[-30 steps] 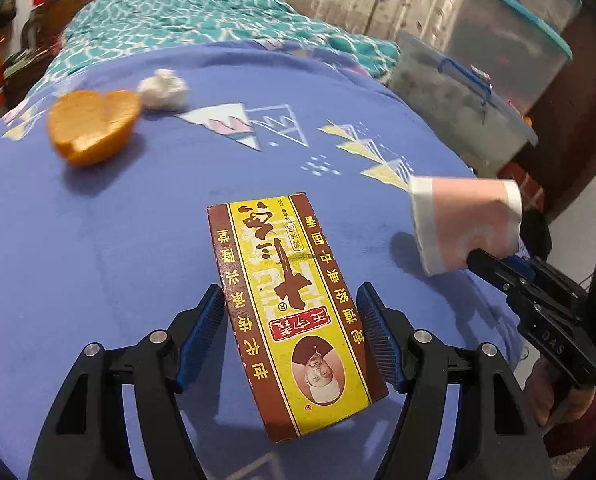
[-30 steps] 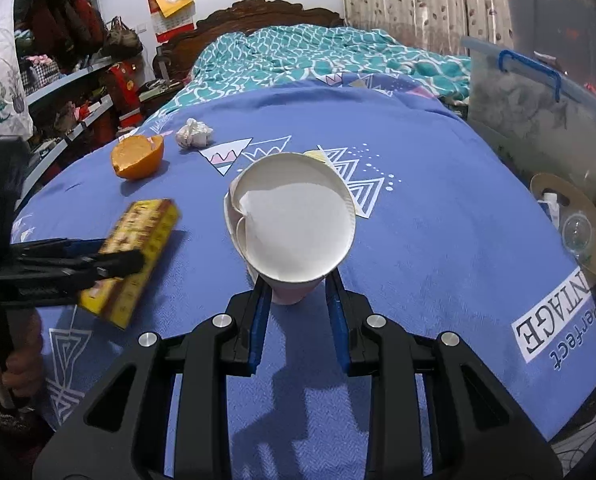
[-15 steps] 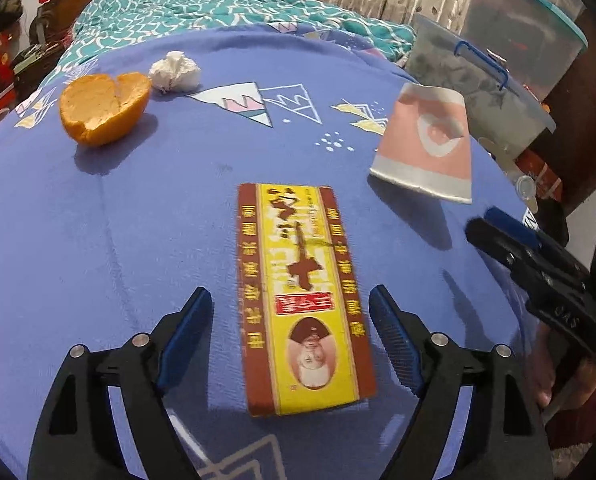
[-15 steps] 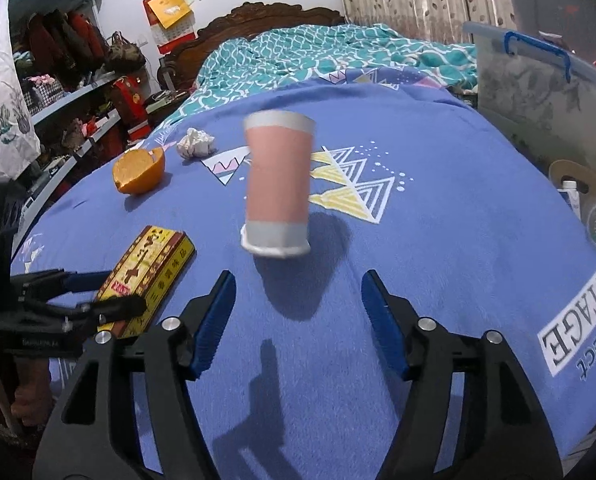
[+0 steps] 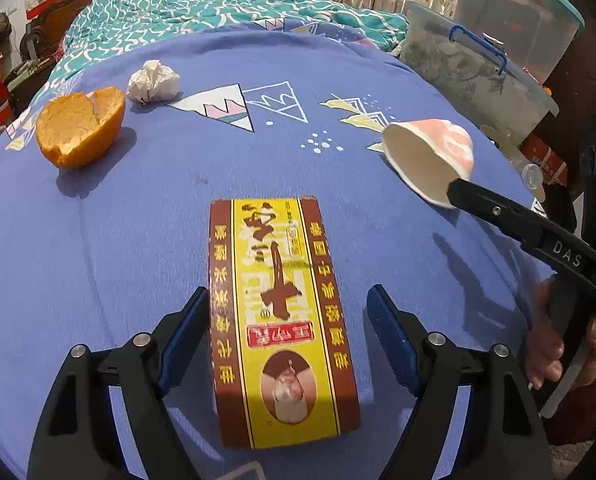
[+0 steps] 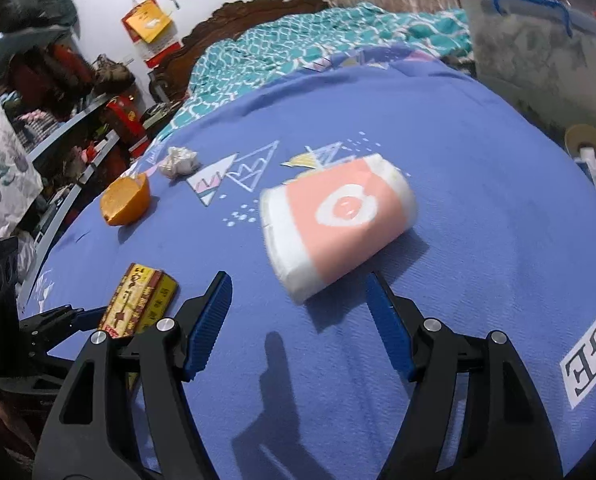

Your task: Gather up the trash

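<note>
Left tongs (image 5: 288,338) closing around the box (image 5: 280,312), not gripping yet. Right tongs (image 6: 298,312) opening, empty; cup (image 6: 336,226) loose at 12 o'clock on the bed (image 6: 478,160).

Black left gripper with blue pads (image 5: 288,328) pointing toward twelve o'clock, jaws closing, black blue-padded right gripper (image 6: 298,312) angling downward, jaws opening

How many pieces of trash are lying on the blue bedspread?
4: yellow-brown carton between the left claw's fingers, paper cup on its side, orange peel and crumpled tissue farther back. None looks hidden.
</note>
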`<state>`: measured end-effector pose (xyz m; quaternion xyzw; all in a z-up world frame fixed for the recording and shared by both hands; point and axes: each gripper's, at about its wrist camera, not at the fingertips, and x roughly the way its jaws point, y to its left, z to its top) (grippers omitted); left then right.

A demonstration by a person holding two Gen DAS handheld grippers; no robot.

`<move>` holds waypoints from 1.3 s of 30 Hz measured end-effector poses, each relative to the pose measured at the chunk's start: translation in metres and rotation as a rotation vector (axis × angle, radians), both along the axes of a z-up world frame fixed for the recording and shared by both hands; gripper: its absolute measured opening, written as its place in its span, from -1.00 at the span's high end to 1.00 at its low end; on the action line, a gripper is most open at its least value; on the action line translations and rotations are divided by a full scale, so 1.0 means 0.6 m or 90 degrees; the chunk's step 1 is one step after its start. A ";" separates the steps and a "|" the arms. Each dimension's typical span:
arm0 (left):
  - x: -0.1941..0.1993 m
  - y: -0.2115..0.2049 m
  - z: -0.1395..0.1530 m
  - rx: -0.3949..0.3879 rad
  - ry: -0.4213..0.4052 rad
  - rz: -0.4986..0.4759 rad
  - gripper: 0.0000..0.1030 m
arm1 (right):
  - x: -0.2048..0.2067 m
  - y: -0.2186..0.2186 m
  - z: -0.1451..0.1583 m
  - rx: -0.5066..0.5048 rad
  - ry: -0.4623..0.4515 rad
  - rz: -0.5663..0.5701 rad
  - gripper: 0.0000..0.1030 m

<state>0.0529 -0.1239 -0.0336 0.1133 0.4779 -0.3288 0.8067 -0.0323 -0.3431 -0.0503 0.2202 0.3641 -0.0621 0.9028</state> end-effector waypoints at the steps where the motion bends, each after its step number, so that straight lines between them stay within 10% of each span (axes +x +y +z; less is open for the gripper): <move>1: 0.000 -0.003 0.000 0.007 -0.009 0.000 -0.35 | -0.001 -0.006 -0.003 0.015 0.001 -0.004 -0.37; 11: 0.005 -0.008 -0.001 0.017 -0.037 -0.008 -0.09 | 0.039 -0.087 -0.039 0.276 -0.021 -0.063 -0.32; 14: 0.008 -0.012 0.000 0.016 -0.027 -0.007 -0.08 | 0.077 -0.084 -0.054 0.297 0.009 -0.050 0.38; 17: 0.017 -0.022 0.004 0.003 0.000 -0.015 -0.08 | 0.083 -0.077 -0.055 0.301 0.011 -0.042 0.53; 30: 0.015 -0.325 0.101 -0.087 0.032 -0.222 -0.08 | -0.111 -0.269 0.050 0.111 -0.110 -0.250 0.55; 39: -0.046 -0.676 0.103 -0.055 0.020 -0.378 -0.09 | -0.224 -0.450 0.042 -0.061 -0.026 -0.452 0.55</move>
